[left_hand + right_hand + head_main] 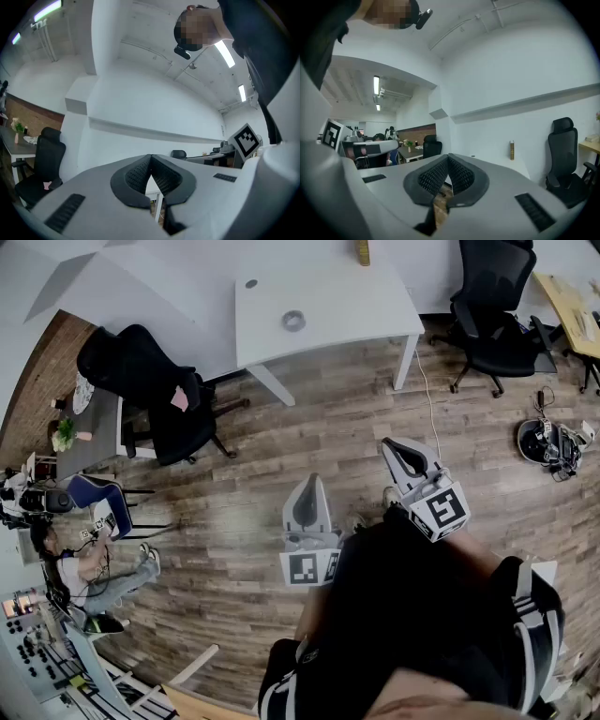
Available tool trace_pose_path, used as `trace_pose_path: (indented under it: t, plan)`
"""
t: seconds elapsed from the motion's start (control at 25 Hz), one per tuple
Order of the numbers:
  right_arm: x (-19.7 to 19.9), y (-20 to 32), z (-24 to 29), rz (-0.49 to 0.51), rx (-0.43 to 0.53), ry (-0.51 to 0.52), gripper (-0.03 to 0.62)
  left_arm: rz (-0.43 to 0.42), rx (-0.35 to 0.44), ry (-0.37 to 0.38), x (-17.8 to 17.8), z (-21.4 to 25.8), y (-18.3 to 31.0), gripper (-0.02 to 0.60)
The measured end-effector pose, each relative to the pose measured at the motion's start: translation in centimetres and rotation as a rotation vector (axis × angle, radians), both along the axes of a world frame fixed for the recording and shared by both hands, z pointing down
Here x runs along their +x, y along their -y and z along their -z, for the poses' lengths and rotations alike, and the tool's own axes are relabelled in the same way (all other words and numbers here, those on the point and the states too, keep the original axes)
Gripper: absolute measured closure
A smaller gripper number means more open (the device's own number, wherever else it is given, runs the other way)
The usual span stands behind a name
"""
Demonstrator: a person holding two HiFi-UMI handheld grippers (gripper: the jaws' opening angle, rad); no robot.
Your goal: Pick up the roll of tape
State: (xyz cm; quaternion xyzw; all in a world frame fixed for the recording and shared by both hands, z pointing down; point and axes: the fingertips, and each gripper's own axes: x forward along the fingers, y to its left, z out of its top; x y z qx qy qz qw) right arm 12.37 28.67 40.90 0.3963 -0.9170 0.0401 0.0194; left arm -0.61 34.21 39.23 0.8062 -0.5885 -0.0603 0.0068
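1. head view: the roll of tape (293, 321) is seen lying on the white table (356, 306), well apart from both grippers. the left gripper (311, 482) and the right gripper (394, 446) are held level over the wooden floor (281, 427). the approach is judged to be the step in hand.
2. left gripper view: the jaws are seen pressed together, with nothing between them.
3. right gripper view: the jaws are likewise clenched and empty. for the next move, the table must be neared and one gripper's jaws parted around the roll.
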Motion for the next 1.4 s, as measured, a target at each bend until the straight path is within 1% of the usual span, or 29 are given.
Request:
trace_pose_path:
  t: [0.36, 0.52, 0.56, 0.64, 0.68, 0.72, 0.88, 0.96, 1.12, 1.24, 1.4]
  plan:
    - [-0.2, -0.3, -0.1, 0.001, -0.006, 0.008, 0.582, -0.007, -0.003, -0.006, 0.0, -0.2, -0.1, 0.558]
    - [-0.1, 0.4, -0.3, -0.003, -0.019, 0.032, 0.58, 0.014, 0.007, 0.017, -0.2, 0.0, 0.3, 0.556]
    - [0.0, 0.6, -0.4, -0.008, -0.022, 0.035, 0.571, 0.019, 0.003, 0.024, -0.2, -0.2, 0.5, 0.541]
    - [0.3, 0.9, -0.7, -0.014, -0.027, 0.031, 0.501, 0.019, -0.014, 0.021, 0.1, -0.6, 0.9, 0.463]
    - [0.5, 1.1, -0.8, -0.012, -0.03, 0.027, 0.469, 0.017, -0.024, 0.015, 0.3, -0.9, 1.1, 0.459]
    - [0.8, 1.1, -1.0, -0.009, -0.033, 0.024, 0.452, 0.016, -0.033, 0.012, 0.6, -1.2, 1.2, 0.459]
    - [3.0, 1.7, -1.9, 0.007, -0.048, 0.018, 0.45, 0.037, -0.071, 0.03, 2.6, -2.7, 2.3, 0.459]
    - [4.5, 2.5, -2.4, 0.022, -0.057, 0.015, 0.45, 0.05, -0.082, 0.035, 3.9, -3.2, 3.2, 0.457]
    - [6.3, 5.4, -3.5, 0.061, -0.052, -0.002, 0.45, 0.076, -0.101, 0.011, 5.5, -4.1, 5.1, 0.457]
    - [6.4, 8.3, -3.6, 0.074, -0.045, -0.021, 0.45, 0.11, -0.134, -0.003, 5.2, -5.0, 6.7, 0.457]
    - [5.6, 11.4, -4.0, 0.07, -0.072, -0.001, 0.45, 0.13, -0.157, 0.005, 4.0, -5.5, 9.5, 0.457]
